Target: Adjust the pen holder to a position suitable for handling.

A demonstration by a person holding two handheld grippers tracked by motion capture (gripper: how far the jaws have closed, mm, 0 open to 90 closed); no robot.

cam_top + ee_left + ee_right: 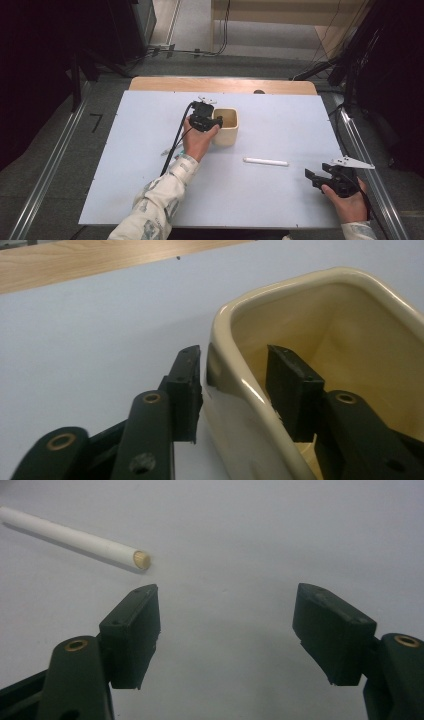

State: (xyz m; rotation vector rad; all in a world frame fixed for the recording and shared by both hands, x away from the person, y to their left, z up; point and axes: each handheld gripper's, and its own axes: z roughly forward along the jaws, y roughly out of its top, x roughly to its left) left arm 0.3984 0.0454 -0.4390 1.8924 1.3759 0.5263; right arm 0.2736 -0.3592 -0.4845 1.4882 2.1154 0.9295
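Cream-coloured and square-mouthed, a small cup (226, 126) is seen upright near the middle of a pale blue worktop (135, 170), with one wall caught between the jaws of the left gripper (216, 122). In the left gripper view, one black jaw is placed against the cup's (320, 340) outer face and the other is lowered inside the cavity, close to the inner face of the same wall; whether the inner pad is pressed fully against the wall cannot be told. The left gripper (240, 385) is held by a hand (197, 140) in a patterned sleeve, and its cable is trailed back across the worktop.

A white rod (266, 161) is laid flat on the worktop, to the right of the cup and well apart from it. In the right gripper view, the rod (70, 537) is shown with a wood-coloured core exposed at its near end, just beyond the tip of one jaw and untouched.

The right gripper (312, 176) is held low near the worktop's front right corner, pointed towards the rod. Its jaws are spread wide with bare worktop (300, 530) between them, and nothing is gripped by the right gripper (226, 625).

A strip of bare wood (220, 84) is left uncovered along the worktop's far edge.
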